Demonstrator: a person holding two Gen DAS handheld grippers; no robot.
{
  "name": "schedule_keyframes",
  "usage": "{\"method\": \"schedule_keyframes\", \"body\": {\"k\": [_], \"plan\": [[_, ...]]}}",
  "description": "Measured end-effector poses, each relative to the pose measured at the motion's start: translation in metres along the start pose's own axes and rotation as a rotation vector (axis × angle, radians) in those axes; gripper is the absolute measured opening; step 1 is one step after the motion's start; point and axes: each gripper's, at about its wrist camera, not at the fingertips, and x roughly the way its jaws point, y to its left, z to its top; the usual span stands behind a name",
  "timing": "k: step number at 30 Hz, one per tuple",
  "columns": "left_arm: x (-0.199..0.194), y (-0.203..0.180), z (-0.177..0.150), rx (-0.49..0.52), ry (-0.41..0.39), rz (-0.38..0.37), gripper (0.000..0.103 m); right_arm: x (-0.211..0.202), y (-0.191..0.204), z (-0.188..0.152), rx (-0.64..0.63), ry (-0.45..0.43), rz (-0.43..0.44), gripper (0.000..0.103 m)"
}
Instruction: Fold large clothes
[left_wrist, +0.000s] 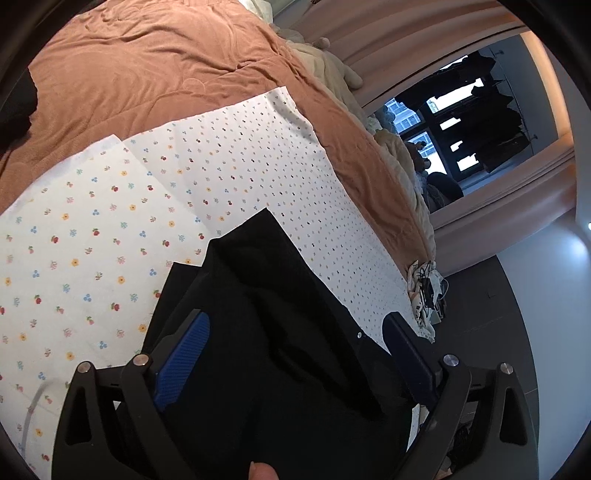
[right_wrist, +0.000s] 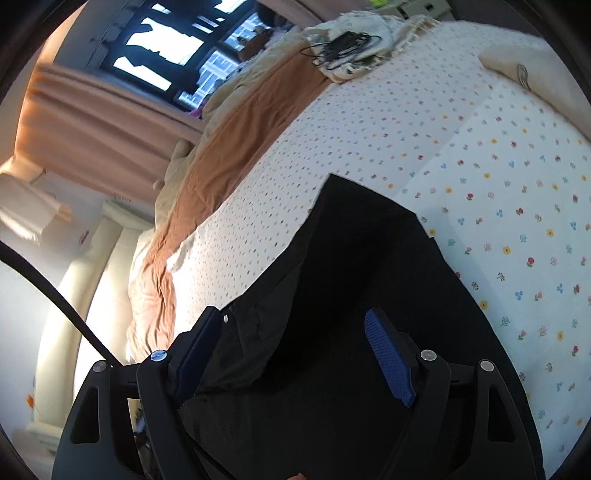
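Black garment (left_wrist: 266, 332) lies on floral sheet (left_wrist: 74, 240) at near edge of bed (left_wrist: 147, 66), partly folded, one corner pointing toward orange blanket. Left gripper (left_wrist: 295, 354) released, jaws wide, cloth between pads but not pressed. Right gripper (right_wrist: 295, 354) also released over same cloth. Fabric looks soft, limp, light; probably best to pinch at outer corners or hem.

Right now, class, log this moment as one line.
left gripper: open | right gripper: open | black garment: lying on flowered sheet, between fingers, unheld
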Motion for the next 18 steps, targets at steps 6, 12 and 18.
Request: {"method": "schedule_keyframes", "body": {"k": [6, 12, 18], "plan": [[-0.045, -0.003, -0.009, 0.076, -0.074, 0.05, 0.096, -0.004, 0.037, -0.028, -0.177, 0.054, -0.055, 0.079], [-0.074, 0.009, -0.025, 0.166, -0.103, 0.097, 0.096, -0.013, 0.069, -0.058, -0.318, 0.131, -0.069, 0.079], [-0.096, 0.037, -0.049, 0.18, -0.081, 0.124, 0.096, -0.029, 0.091, -0.095, -0.432, 0.177, -0.07, 0.079]]}}
